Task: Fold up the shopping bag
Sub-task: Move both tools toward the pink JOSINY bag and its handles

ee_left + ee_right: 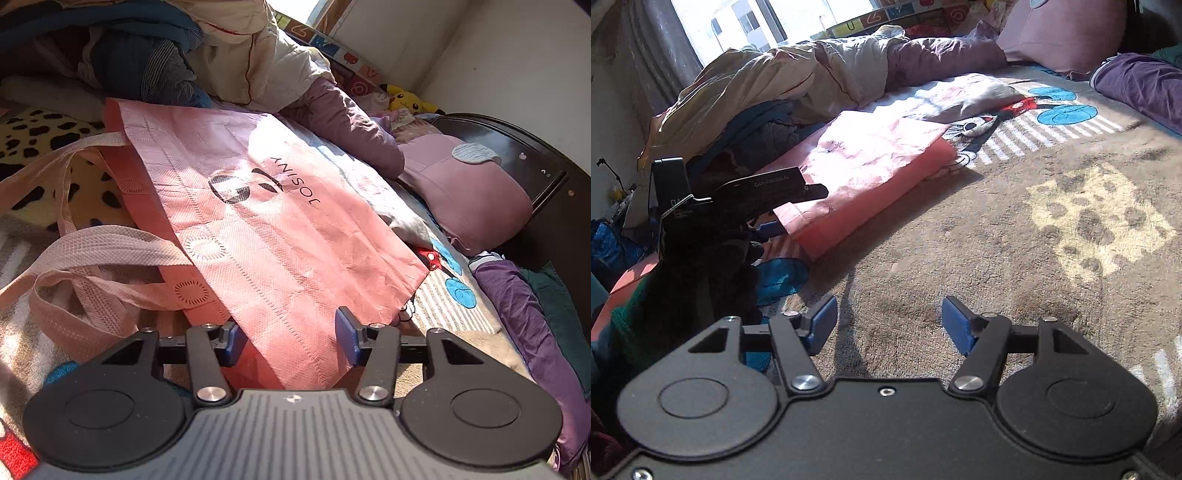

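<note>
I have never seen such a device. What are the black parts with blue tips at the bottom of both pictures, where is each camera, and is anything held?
Each picture comes from a camera mounted on a handheld gripper, looking forward along its two blue-padded fingers. A person carries one gripper in each hand.

The left gripper is open, its fingers either side of the near edge of a pink shopping bag lying flat on a bed blanket, handles spread to the left. The right gripper is open above bare blanket; its view also shows the left gripper at the bag. Nothing is held yet. Bedding and pillows lie behind.
</note>
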Available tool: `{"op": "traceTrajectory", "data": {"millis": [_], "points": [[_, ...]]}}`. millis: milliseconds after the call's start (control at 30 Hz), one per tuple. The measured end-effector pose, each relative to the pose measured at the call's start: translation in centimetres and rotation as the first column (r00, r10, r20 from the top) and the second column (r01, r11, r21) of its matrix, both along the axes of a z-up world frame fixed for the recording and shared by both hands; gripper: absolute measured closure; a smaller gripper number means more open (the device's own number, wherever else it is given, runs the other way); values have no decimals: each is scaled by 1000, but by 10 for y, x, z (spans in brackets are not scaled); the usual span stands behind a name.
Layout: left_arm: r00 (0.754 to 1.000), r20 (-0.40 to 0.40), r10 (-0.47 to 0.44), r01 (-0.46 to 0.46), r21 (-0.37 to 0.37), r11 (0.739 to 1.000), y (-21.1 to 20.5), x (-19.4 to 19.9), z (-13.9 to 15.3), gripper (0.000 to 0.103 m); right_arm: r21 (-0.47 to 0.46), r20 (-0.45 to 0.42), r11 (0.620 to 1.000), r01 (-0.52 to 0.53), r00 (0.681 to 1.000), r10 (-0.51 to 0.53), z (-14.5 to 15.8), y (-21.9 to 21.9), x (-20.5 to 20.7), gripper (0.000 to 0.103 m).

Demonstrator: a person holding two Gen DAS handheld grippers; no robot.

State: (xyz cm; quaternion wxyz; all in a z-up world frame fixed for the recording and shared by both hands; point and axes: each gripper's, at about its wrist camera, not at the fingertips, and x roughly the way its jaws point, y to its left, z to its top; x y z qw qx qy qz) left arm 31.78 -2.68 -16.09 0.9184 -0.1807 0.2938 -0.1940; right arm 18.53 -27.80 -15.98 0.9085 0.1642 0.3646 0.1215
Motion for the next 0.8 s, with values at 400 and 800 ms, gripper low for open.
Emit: {"op": "traceTrajectory", "data": {"millis": [400, 800], "points": [[884, 105, -455, 461, -41, 886, 17, -51, 40, 98, -44, 71, 999, -32, 997, 35, 24, -19, -30, 56], [883, -21, -468, 464, -94, 881, 45, -118, 38, 98, -604, 256, 784, -142, 897, 360, 56, 57, -116, 31]]}}
